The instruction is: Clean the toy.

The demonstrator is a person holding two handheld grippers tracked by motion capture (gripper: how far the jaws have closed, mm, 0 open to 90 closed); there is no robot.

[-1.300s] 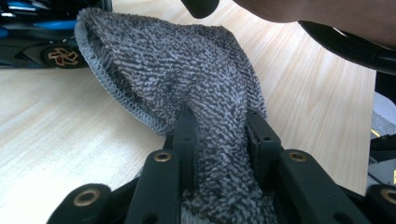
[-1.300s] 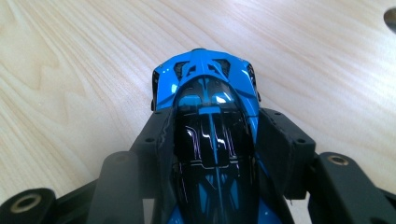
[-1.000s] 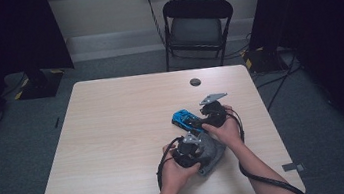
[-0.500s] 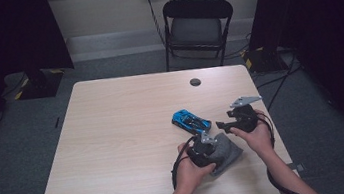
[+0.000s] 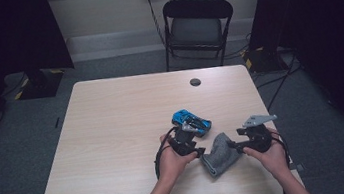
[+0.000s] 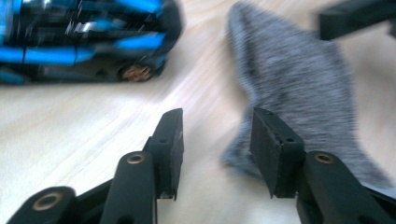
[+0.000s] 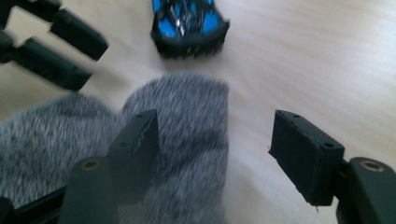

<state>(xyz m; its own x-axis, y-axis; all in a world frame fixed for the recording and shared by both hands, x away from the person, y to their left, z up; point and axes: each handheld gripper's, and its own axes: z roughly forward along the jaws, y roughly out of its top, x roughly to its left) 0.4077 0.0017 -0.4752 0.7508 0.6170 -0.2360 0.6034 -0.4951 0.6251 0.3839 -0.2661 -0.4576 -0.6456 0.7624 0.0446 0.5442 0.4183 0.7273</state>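
A grey sock (image 5: pixel 219 154) lies crumpled on the wooden table (image 5: pixel 114 135), near its front right. Just behind it sits a blue and black toy car (image 5: pixel 192 121). My left gripper (image 5: pixel 196 149) is at the sock's left edge. In the left gripper view the left gripper (image 6: pixel 217 121) stands open over bare wood, with the sock (image 6: pixel 299 79) against its right jaw; its jaws have just been closing a little. My right gripper (image 5: pixel 237 145) points at the sock from the right. The right gripper (image 7: pixel 215 126) is open wide after opening further, its left jaw over the sock (image 7: pixel 187 121).
A small dark round disc (image 5: pixel 195 82) lies near the table's far edge. A black folding chair (image 5: pixel 196 25) stands behind the table. The table's right edge runs close to my right hand (image 5: pixel 273 156).
My right gripper has swung from beside the car out to the right and nearer the front edge. My left gripper has come off the sock, which now lies between the two grippers.
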